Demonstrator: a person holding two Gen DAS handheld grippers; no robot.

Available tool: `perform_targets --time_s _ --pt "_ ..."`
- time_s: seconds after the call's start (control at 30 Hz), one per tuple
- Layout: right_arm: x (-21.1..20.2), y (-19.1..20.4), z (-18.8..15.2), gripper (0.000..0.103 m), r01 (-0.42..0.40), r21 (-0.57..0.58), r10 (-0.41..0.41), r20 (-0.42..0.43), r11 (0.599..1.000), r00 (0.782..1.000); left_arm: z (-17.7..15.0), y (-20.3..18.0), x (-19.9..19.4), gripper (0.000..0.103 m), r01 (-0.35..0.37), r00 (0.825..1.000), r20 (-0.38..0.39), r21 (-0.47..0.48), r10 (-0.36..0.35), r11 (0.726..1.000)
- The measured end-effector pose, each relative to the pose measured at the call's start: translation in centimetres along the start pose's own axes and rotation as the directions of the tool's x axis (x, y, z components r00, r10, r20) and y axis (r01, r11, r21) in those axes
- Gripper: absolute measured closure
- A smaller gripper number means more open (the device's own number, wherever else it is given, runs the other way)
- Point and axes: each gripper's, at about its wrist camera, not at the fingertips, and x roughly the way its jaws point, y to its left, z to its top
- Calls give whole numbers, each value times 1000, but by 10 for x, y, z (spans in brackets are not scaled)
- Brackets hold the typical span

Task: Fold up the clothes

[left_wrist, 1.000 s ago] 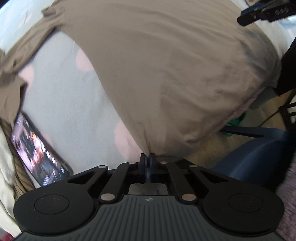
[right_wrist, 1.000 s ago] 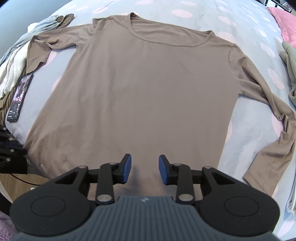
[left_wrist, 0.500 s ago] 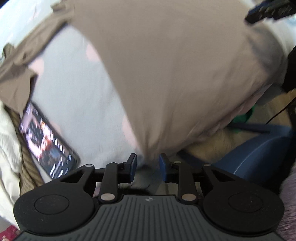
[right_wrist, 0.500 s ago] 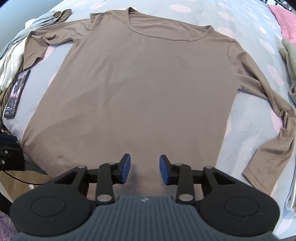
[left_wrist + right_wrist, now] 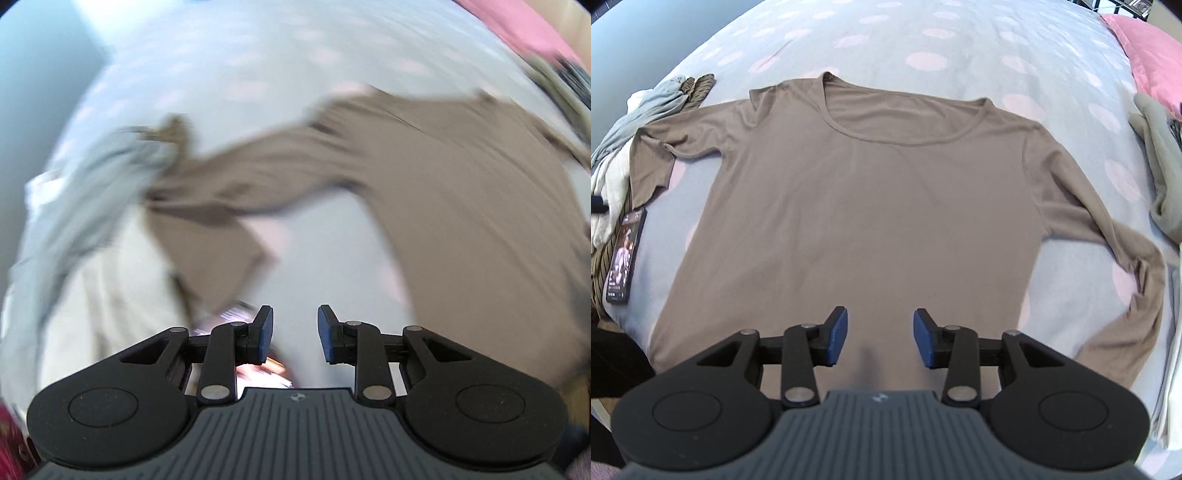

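the taupe long-sleeved shirt [image 5: 871, 206] lies spread flat, face up, on the polka-dot bedsheet [image 5: 923, 40], filling the middle of my right wrist view. no fold has been made yet, as far as i can see: the body is smooth, both sleeves are out to the sides, and all the folding is left. its long axis runs from the hem, nearest my right gripper [image 5: 880, 338], away to the scoop neckline [image 5: 905, 122] at the far end, so the collar points away from me. the left sleeve [image 5: 661, 147] bends back on itself near the cuff; the right sleeve [image 5: 1137, 280] trails down along the bed edge, kinked at the elbow.

my right gripper hangs over the hem with its fingers spread and nothing between them. my left gripper [image 5: 293, 334] is also spread and empty; its view is blurred, but it faces the doubled-back left sleeve [image 5: 221, 206], so i judge that sleeve is the first thing to fold in.

further out, a phone [image 5: 626, 254] lies screen up beside the shirt's left edge, a heap of pale clothes [image 5: 613, 155] past it, a grey-green garment [image 5: 1160, 177] on the right and a pink pillow [image 5: 1145, 44] at the far corner.
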Motion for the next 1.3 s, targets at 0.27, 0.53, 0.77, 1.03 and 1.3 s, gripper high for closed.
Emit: perform_targets --time_s 0.27,0.53,0.77,1.03,1.3 --pt "32 29 36 59 -46 -23 45 -20 999 999 17 79 53 80 9 1000 -16 -272 -14 962" --pt "65 53 54 59 -60 -73 57 -46 996 997 15 89 100 80 -65 987 -162 -284 18 957" --pt "90 63 61 59 -65 -102 56 -94 993 994 14 89 100 103 -36 990 -144 -276 -4 961" --pt "91 71 66 59 -62 -119 54 -65 991 996 30 56 41 103 117 993 -8 -136 -119 984" --pt "64 93 70 59 -147 -160 153 25 976 988 52 -1 -2 103 271 960 61 42 -274 962"
